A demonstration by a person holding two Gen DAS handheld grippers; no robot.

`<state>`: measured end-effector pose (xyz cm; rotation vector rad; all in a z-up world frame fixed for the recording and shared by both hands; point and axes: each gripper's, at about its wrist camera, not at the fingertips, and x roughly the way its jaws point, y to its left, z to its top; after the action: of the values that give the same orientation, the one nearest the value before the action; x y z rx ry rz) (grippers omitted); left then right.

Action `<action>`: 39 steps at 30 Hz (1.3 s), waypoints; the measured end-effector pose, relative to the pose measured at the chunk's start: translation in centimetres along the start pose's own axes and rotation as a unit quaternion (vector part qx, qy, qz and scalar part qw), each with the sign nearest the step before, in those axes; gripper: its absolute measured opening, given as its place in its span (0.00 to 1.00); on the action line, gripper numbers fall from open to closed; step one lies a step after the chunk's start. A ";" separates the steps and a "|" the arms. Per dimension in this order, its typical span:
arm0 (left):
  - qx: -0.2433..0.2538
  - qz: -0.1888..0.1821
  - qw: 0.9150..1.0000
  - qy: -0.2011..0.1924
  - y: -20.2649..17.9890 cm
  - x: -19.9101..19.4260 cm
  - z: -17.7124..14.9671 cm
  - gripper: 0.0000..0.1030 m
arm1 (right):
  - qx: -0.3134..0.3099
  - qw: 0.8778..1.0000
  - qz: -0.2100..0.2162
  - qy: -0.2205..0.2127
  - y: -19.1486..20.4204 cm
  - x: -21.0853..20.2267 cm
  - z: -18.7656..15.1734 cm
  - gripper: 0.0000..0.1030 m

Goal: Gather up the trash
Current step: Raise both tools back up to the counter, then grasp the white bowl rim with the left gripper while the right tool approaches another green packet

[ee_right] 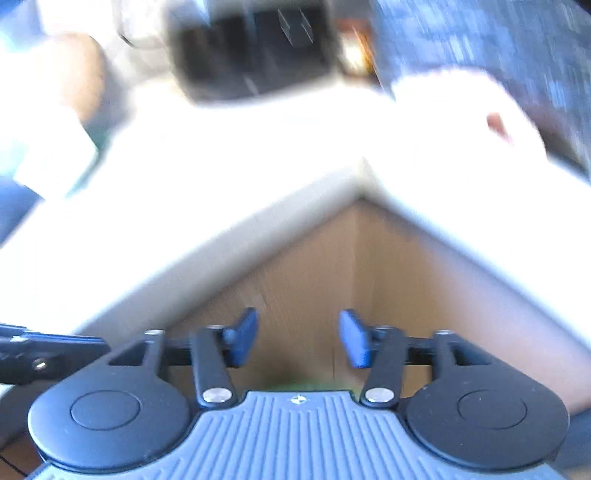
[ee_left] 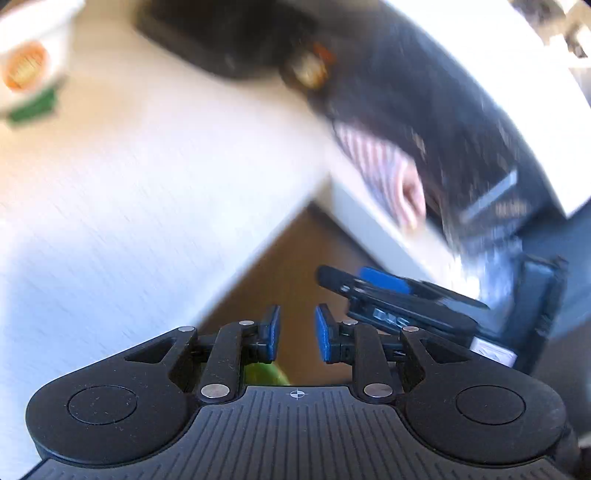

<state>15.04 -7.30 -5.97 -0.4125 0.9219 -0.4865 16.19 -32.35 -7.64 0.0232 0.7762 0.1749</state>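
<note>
Both views are blurred by motion. My left gripper (ee_left: 297,334) is open and empty, off the corner of a white table (ee_left: 147,184), over its brown side panel. A white cup with an orange and green label (ee_left: 27,70) stands at the table's far left. A red-and-white striped wrapper (ee_left: 373,162) lies at the table's right edge. My right gripper (ee_right: 298,338) is open and empty, below the same table corner (ee_right: 360,177). The right gripper also shows in the left wrist view (ee_left: 391,295), just to the right of the left one.
A dark box-like object (ee_left: 221,33) sits at the back of the table, also in the right wrist view (ee_right: 255,48). A small round orange-brown item (ee_left: 308,68) lies beside it. Something green (ee_left: 264,373) shows below the left gripper. Dark blue carpet (ee_left: 461,110) lies to the right.
</note>
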 end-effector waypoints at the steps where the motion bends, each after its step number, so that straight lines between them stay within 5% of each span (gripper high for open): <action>1: -0.005 0.008 1.000 -0.015 0.3 -0.9 0.4 0.23 | -0.009 1.000 0.004 -0.013 0.5 -0.5 0.8 0.66; 8: -0.073 0.075 0.989 -0.107 4.9 -7.0 3.5 0.23 | -0.039 0.996 0.022 -0.078 4.5 -0.3 2.6 0.78; 13: -0.183 0.108 0.955 -0.208 11.1 -12.0 5.5 0.23 | -0.055 0.995 0.036 -0.069 7.4 0.3 3.7 0.78; 17: -0.233 0.133 0.933 -0.240 15.1 -13.8 7.1 0.23 | -0.053 0.995 0.066 -0.057 9.5 0.9 6.4 0.78; 21: -0.229 0.150 0.933 -0.233 16.9 -14.2 8.8 0.23 | -0.089 0.990 0.088 -0.057 13.7 2.1 10.5 0.78; 26: -0.181 0.171 0.946 -0.206 16.8 -13.6 9.7 0.23 | -0.139 0.980 0.115 -0.083 20.7 4.5 16.0 0.78; 31: -0.170 0.166 0.954 -0.183 16.8 -13.5 8.7 0.23 | -0.121 0.983 0.134 -0.043 25.2 10.8 19.3 0.78; 33: -0.173 0.158 0.954 -0.186 16.9 -14.0 8.1 0.23 | -0.113 0.984 0.134 -0.015 26.1 13.4 19.6 0.73; 35: -0.179 0.149 0.954 -0.190 17.2 -14.4 7.5 0.23 | -0.116 0.983 0.141 0.025 26.6 15.5 19.3 0.36; 36: -0.184 0.144 0.953 -0.194 17.4 -14.7 7.1 0.23 | -0.119 0.981 0.150 0.045 26.7 16.0 19.0 0.29; 39: -0.194 0.138 0.948 -0.212 18.0 -16.1 5.6 0.23 | -0.130 0.975 0.171 0.063 26.1 14.9 17.3 0.23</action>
<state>15.41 17.14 -2.07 -0.7033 0.6378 0.0506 34.82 -3.46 -3.43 -0.1038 0.8680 0.6083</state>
